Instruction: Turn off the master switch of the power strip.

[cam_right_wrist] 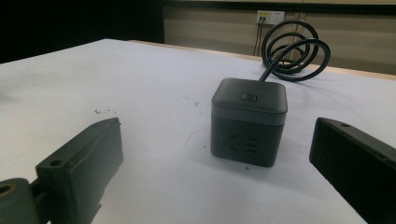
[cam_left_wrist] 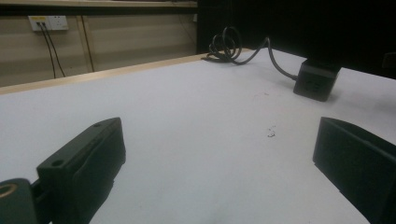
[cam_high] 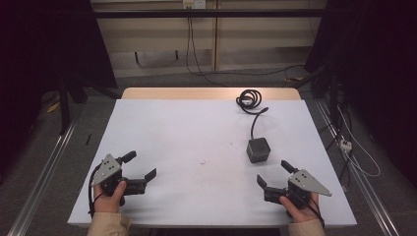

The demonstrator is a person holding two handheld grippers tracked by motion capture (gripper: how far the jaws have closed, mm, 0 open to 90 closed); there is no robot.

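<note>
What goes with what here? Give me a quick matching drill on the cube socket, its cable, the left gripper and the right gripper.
1 cube socket
2 cable
3 left gripper
4 right gripper

a coiled at the table's far edge
b open, near left of the table
c stands upright, button on top
d open, just short of the socket

Pairs: 1-c, 2-a, 3-b, 4-d

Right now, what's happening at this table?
A person sits at a white table with a two-jaw gripper in each hand. The left gripper and the right gripper both rest near the front edge with their jaws open and nothing between them. The right gripper points at a dark cube-shaped power socket that stands just ahead of it, untouched. The socket's black cable runs to a loose coil near the far edge. Nothing is being gripped at this moment.
</note>
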